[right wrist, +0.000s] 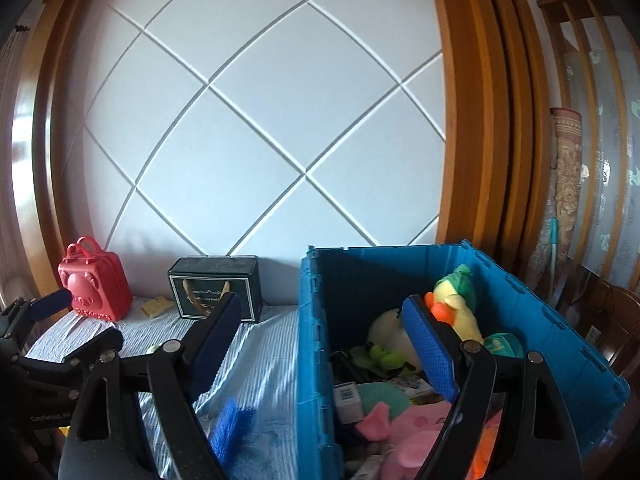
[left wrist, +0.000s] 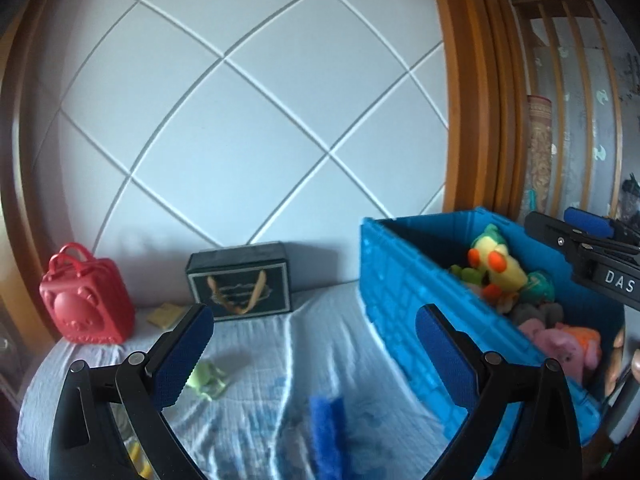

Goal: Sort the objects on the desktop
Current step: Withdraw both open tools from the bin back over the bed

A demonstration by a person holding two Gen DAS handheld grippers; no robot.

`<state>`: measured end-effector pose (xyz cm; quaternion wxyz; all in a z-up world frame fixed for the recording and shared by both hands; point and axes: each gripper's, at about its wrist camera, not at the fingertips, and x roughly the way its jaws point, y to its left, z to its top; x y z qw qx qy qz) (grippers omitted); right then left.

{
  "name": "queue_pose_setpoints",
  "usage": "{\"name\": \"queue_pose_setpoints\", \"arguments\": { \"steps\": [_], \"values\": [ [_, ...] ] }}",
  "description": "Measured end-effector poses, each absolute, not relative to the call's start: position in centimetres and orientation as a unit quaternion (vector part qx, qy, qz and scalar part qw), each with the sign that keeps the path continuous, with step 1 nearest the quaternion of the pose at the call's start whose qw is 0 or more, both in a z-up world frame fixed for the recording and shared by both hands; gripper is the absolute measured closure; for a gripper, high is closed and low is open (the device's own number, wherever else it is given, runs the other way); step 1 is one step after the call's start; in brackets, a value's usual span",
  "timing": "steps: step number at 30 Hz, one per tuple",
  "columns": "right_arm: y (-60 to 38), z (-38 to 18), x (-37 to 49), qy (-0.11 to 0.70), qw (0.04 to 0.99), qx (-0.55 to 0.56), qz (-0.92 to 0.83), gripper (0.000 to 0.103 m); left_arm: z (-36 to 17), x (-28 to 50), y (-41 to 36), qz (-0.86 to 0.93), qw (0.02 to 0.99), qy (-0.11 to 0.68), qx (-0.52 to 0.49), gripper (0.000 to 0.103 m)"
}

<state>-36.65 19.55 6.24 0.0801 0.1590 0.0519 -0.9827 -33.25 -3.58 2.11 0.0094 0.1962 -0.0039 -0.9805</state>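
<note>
light: soft, cool daylight | blur: foreground smeared | edges: fisheye bending, dark corners

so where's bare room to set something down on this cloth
Freest patch: striped cloth between the dark gift box with ribbon handle and the fuzzy blue thing. Tighter by the red bear case. The blue plastic crate is crowded with plush toys.
</note>
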Motion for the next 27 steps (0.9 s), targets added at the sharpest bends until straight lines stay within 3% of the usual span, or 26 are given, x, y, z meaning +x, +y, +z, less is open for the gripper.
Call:
{"name": "queue_pose_setpoints", "arguments": {
  "steps": [7, 16, 27],
  "values": [
    [9.7, 5.0, -36.1, 0.091, 0.083, 0.165, -0.979, 0.02, -0.5, -31.8, -15.8, -0.973, 0.036, 0.011, 0.23, 0.001],
    [0.9, 5.1, -32.3, 0.049, 0.124, 0.177, -0.975, 0.02, -1.0, -30.0, -23.4, -0.975, 0.013, -0.006, 0.222, 0.001],
    [-10.0, -3.3, -37.2, 0.083, 0.208, 0.256, -0.94, 0.02, -8.0, -30.3, -33.6, -0.951, 0.077, -0.002, 0.3, 0.001]
  ]
}}
